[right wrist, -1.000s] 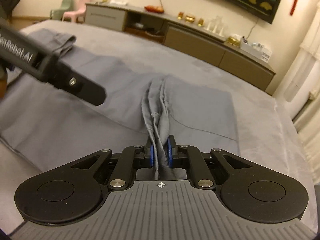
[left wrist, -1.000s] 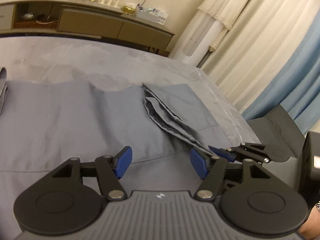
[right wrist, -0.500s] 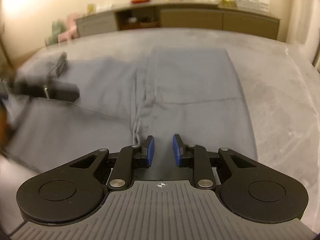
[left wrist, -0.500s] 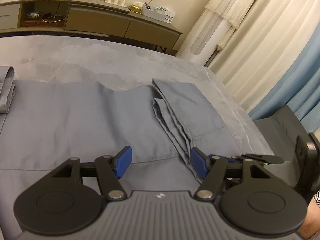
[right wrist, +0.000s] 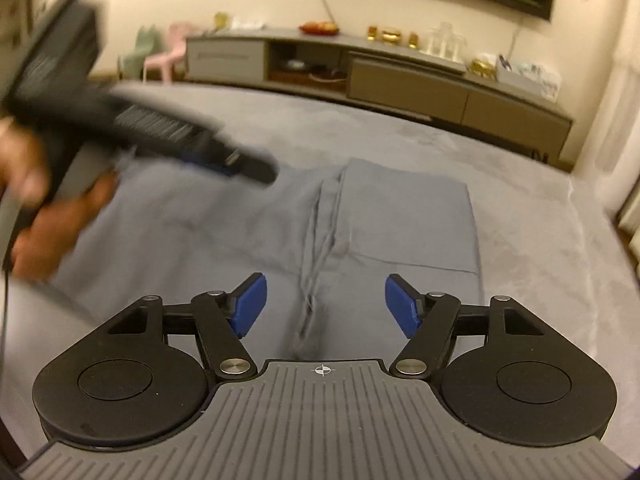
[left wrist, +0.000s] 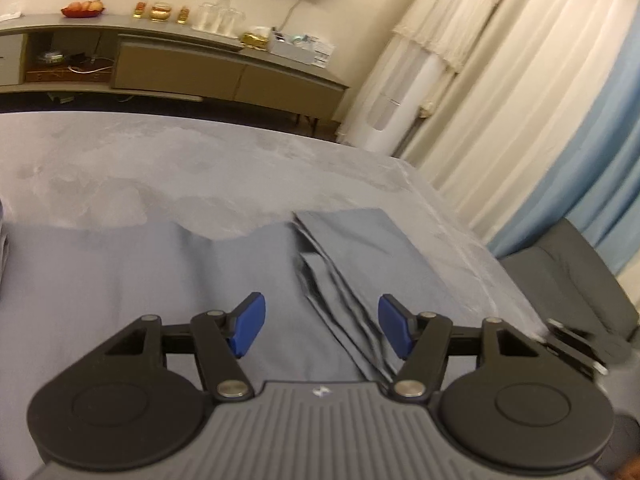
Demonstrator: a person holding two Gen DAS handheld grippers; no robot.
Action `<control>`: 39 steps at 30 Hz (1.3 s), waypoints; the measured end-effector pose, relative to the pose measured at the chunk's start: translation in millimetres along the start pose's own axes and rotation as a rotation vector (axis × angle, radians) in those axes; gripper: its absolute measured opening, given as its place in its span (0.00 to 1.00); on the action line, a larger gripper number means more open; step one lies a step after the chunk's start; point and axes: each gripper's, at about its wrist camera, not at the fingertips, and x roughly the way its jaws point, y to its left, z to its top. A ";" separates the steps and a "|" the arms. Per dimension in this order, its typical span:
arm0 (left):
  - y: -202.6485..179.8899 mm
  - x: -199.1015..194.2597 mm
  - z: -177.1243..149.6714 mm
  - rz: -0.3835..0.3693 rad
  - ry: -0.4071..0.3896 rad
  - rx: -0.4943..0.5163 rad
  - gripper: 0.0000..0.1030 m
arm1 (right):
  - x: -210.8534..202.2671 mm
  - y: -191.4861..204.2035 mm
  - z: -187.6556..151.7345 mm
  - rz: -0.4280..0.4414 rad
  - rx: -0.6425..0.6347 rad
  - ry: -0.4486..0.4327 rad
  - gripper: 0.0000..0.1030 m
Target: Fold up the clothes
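Place: a home is shown — a lived-in room.
Far wall: a long low sideboard [right wrist: 400,76] is set along it, with a dish of fruit [left wrist: 83,9] and glassware [left wrist: 218,16] on top.
Window side: pale curtains [left wrist: 500,92] are hung beside blue ones [left wrist: 592,184].
Foreground: a wide grey cloth-covered surface [right wrist: 520,240] — bed-like — is seen.
Corner: small pastel children's chairs [right wrist: 164,54] are kept.

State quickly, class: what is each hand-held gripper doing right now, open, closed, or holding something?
Left hand-held gripper: open, holding nothing, above the grey garment.
Right hand-held gripper: open, holding nothing, above the garment's folded edge.
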 end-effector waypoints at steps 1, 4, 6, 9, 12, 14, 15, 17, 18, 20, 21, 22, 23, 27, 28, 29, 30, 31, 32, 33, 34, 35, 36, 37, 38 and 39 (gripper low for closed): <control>3.6 4.2 1.8 -0.008 0.006 -0.013 0.57 | -4.0 -4.8 -3.7 -0.033 -0.019 0.005 0.64; 13.9 20.9 4.7 -0.038 0.039 -0.074 0.55 | -16.4 -24.6 -17.7 -0.118 -0.057 0.035 0.56; 19.4 33.0 4.9 -0.062 0.046 -0.129 0.53 | -20.7 -41.5 -30.0 -0.135 -0.091 0.058 0.50; 26.5 48.6 2.5 -0.120 0.041 -0.245 0.47 | -22.7 -45.8 -47.3 -0.084 -0.183 0.044 0.43; 27.7 60.0 -3.1 -0.167 0.028 -0.340 0.47 | -14.4 -32.3 -60.6 -0.099 -0.315 0.049 0.42; 27.7 68.8 -6.8 -0.179 0.034 -0.386 0.47 | -2.9 -23.0 -66.9 -0.140 -0.397 0.061 0.42; 27.8 73.4 -8.6 -0.184 0.037 -0.409 0.47 | 3.5 -20.1 -68.5 -0.160 -0.435 0.069 0.42; 34.1 80.6 -12.3 -0.205 0.021 -0.491 0.47 | 12.5 -15.5 -67.9 -0.194 -0.490 0.058 0.42; 37.6 84.1 -14.2 -0.217 0.011 -0.534 0.47 | 16.4 -13.8 -66.6 -0.205 -0.505 0.046 0.42; 44.0 89.8 -16.6 -0.245 -0.006 -0.607 0.44 | 24.3 -15.0 -63.1 -0.221 -0.515 0.032 0.41; 45.9 92.1 -17.4 -0.252 -0.014 -0.629 0.43 | 27.0 -16.1 -60.3 -0.221 -0.504 0.032 0.39; 47.3 94.1 -18.0 -0.258 -0.021 -0.646 0.43 | 29.7 -17.3 -57.4 -0.222 -0.493 0.032 0.33; 47.8 95.0 -18.4 -0.259 -0.030 -0.653 0.43 | 31.9 -19.2 -54.5 -0.222 -0.479 0.033 0.29; 49.4 98.0 -20.8 -0.259 -0.069 -0.676 0.37 | 28.3 -34.6 -49.7 -0.201 -0.396 0.026 0.21; 49.4 100.6 -19.9 -0.252 -0.063 -0.674 0.21 | 27.0 -37.3 -50.9 -0.196 -0.380 0.023 0.20; 48.6 103.5 -18.0 -0.239 -0.051 -0.665 0.06 | 26.5 -38.0 -53.5 -0.192 -0.366 0.025 0.17; 47.0 105.8 -15.8 -0.224 -0.041 -0.652 0.03 | 24.5 -35.0 -58.0 -0.192 -0.355 0.030 0.14; 44.4 106.3 -14.1 -0.209 -0.042 -0.640 0.03 | 26.5 -35.0 -58.5 -0.193 -0.346 0.035 0.12; 41.5 107.3 -12.1 -0.195 -0.051 -0.631 0.03 | 28.0 -35.0 -59.0 -0.194 -0.340 0.039 0.11; 39.4 108.9 -10.4 -0.186 -0.062 -0.630 0.03 | 27.3 -34.8 -59.4 -0.198 -0.343 0.036 0.09; 38.7 108.6 -9.4 -0.179 -0.073 -0.637 0.03 | 24.6 -33.9 -59.6 -0.203 -0.347 0.028 0.07; 38.2 109.0 -8.3 -0.171 -0.084 -0.649 0.02 | 21.0 -32.2 -59.8 -0.205 -0.348 0.017 0.04; 37.8 110.1 -7.6 -0.169 -0.098 -0.663 0.02 | 17.4 -30.5 -60.0 -0.207 -0.348 0.006 0.03; 37.6 109.0 -6.9 -0.174 -0.114 -0.676 0.02 | 14.4 -28.8 -60.4 -0.210 -0.350 -0.004 0.02; 36.7 107.6 -5.9 -0.192 -0.132 -0.687 0.02 | 13.7 -26.9 -61.9 -0.216 -0.353 -0.006 0.02; 35.2 105.9 -6.0 -0.216 -0.145 -0.690 0.02 | 14.7 -25.5 -63.9 -0.222 -0.358 -0.001 0.01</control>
